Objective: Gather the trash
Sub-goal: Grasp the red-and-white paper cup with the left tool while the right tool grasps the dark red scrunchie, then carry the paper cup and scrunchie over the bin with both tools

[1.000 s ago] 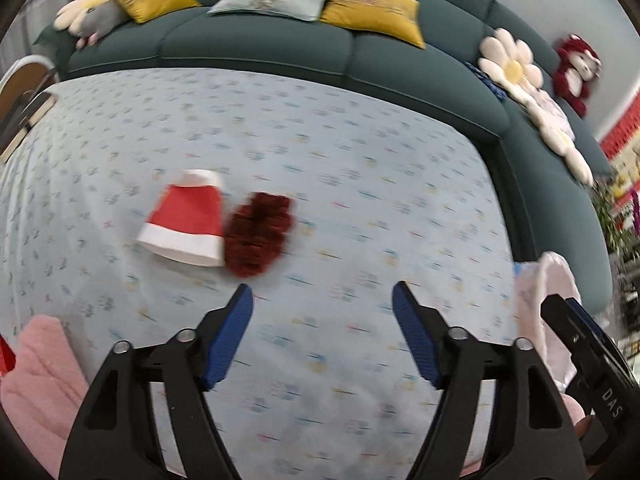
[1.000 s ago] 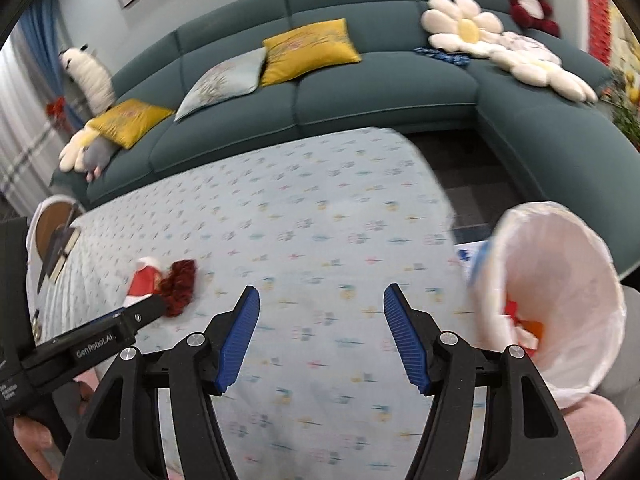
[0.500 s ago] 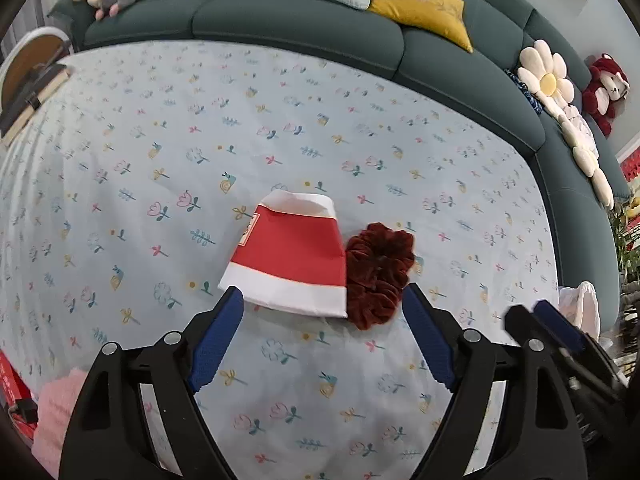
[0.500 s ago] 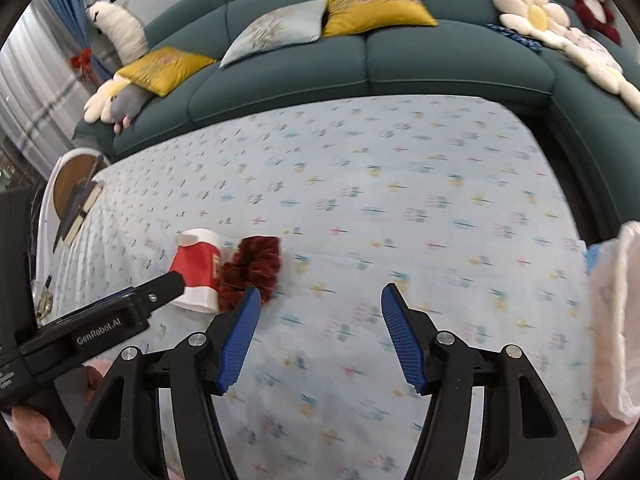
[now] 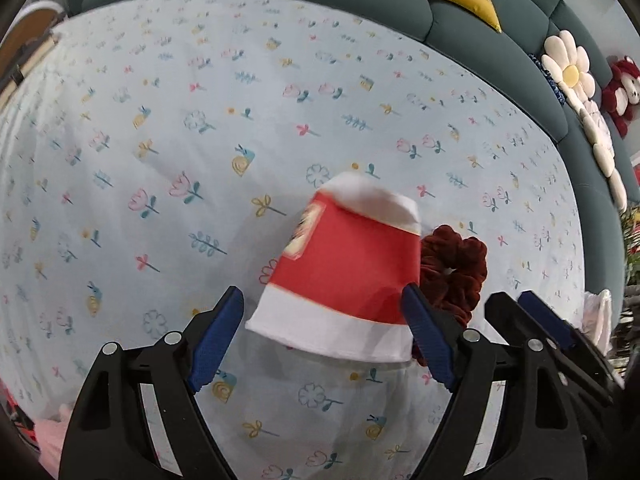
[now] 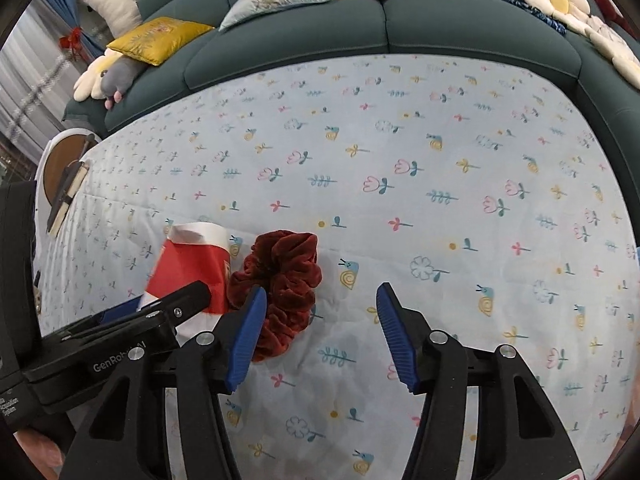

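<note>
Both tongs are being pointed steeply down at the desk (image 5: pixel 168 92): the left tongs (image 5: pixel 322 336) are spread around the red paper cup (image 5: pixel 348 268); the right tongs (image 6: pixel 320 336) are closing, spread just right of the dark red scrunchie (image 6: pixel 284 280)

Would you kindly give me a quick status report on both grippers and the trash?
Left gripper open, straddling the flattened red paper cup. Right gripper empty, jaws closing beside the dark red scrunchie. Scrunchie touches cup.
</note>
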The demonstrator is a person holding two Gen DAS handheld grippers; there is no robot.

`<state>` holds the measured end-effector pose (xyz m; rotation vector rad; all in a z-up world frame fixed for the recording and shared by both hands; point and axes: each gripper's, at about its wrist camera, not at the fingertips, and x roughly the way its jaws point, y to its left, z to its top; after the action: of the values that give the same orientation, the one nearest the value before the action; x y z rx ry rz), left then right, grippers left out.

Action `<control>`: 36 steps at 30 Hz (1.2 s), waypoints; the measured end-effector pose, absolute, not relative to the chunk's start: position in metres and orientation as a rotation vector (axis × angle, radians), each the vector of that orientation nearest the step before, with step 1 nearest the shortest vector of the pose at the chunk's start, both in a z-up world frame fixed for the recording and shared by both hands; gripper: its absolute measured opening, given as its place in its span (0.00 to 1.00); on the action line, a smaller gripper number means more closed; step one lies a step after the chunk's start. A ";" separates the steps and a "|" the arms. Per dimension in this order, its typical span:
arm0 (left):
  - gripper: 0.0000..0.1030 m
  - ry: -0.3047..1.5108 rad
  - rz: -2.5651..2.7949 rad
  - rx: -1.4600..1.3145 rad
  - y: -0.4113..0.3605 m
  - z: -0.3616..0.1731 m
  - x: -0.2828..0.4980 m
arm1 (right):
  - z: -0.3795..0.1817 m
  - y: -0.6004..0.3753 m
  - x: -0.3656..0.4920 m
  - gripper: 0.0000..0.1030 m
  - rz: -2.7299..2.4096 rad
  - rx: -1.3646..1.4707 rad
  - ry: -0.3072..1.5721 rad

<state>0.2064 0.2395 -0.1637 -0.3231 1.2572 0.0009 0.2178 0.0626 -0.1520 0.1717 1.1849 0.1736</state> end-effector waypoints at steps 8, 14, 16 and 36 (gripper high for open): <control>0.40 1.240 -0.037 -0.389 0.239 -0.168 0.201 | -0.179 0.070 0.223 0.32 0.169 0.237 1.264; 0.24 1.243 -0.066 -0.371 0.228 -0.167 0.198 | -0.173 0.081 0.219 0.13 0.182 0.206 1.261; 0.22 1.236 -0.071 -0.365 0.224 -0.162 0.195 | -0.170 0.077 0.216 0.12 0.185 0.211 1.256; 0.22 1.135 -0.188 -0.184 0.114 -0.085 0.161 | -0.090 -0.024 0.165 0.11 0.119 0.267 1.077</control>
<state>0.1614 0.1143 -0.0853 -0.1845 1.1352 -0.1876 0.1652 -0.0238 -0.0903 0.2672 1.0767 0.1193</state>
